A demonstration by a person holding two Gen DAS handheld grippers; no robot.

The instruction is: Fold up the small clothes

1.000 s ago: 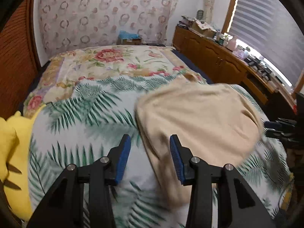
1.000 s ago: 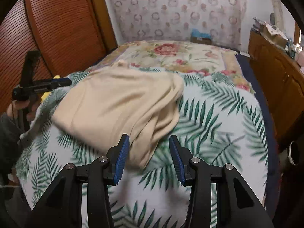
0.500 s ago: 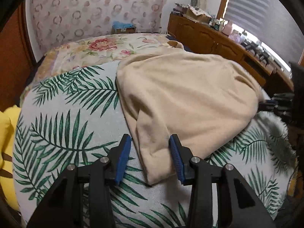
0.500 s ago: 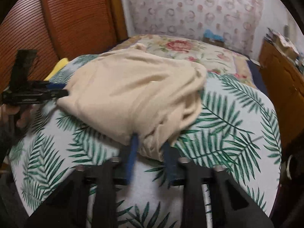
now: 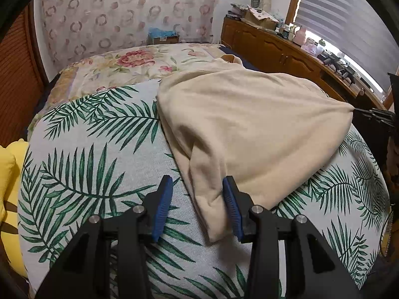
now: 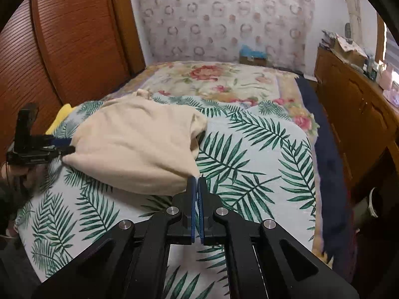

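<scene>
One cream garment, two grippers: right gripper pinching corner, left gripper apparently unclamped.

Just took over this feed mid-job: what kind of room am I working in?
A bedroom, most likely. The cream garment lies on a bed with a palm-leaf cover and a floral quilt behind; a wooden dresser runs under a window blind.

The right claw has just pinched closed, apparently on the cream garment's near corner.
</scene>
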